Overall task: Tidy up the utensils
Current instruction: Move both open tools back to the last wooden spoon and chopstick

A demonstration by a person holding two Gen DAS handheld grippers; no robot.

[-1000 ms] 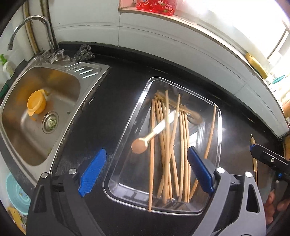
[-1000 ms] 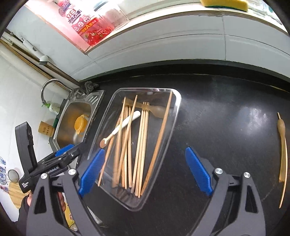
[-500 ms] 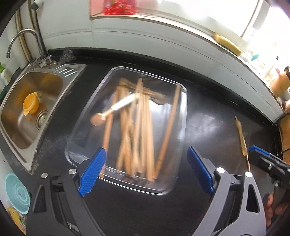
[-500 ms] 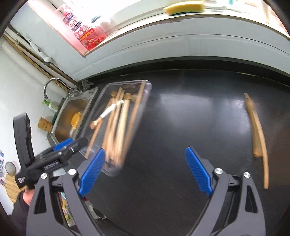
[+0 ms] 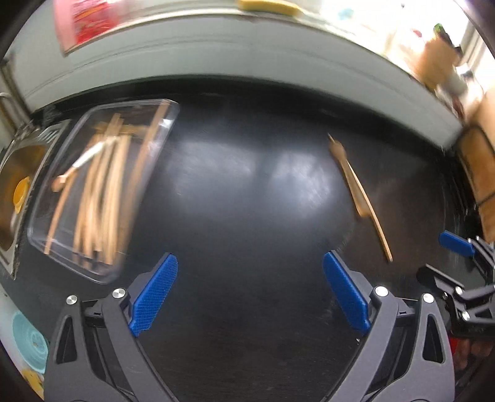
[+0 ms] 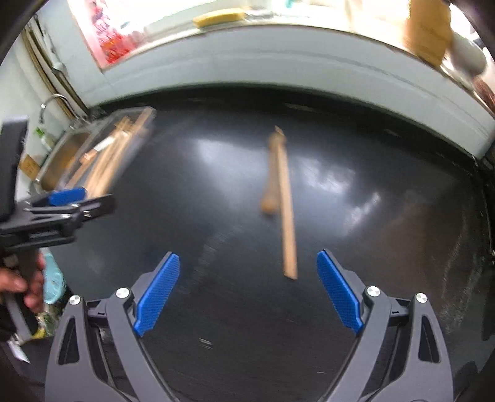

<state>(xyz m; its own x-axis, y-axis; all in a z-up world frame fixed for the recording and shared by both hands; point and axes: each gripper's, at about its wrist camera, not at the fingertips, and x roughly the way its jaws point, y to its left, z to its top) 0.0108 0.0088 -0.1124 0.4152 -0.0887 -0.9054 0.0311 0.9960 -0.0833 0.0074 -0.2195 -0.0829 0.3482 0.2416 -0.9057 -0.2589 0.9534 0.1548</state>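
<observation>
A clear plastic tray (image 5: 165, 123) holds several wooden chopsticks (image 5: 99, 198) and a white-handled spoon (image 5: 83, 160) on the black counter, at the left in both views; the tray (image 6: 89, 139) is blurred in the right wrist view. A wooden chopstick (image 6: 286, 210) and a wooden spoon (image 6: 272, 173) lie loose on the counter, straight ahead of my right gripper (image 6: 247, 290); the chopstick (image 5: 368, 207) also shows right of my left gripper (image 5: 249, 292). Both grippers are open and empty.
A steel sink (image 5: 12, 173) with a yellow object (image 5: 20, 193) in it lies left of the tray. A white tiled ledge (image 5: 247, 55) with a yellow sponge (image 6: 216, 18) runs behind the black counter (image 5: 247, 201). Cardboard boxes (image 5: 482, 173) stand at the far right.
Both grippers have swung right, away from the tray. The loose chopstick and spoon now lie ahead of the right gripper. Both views are motion-blurred.
</observation>
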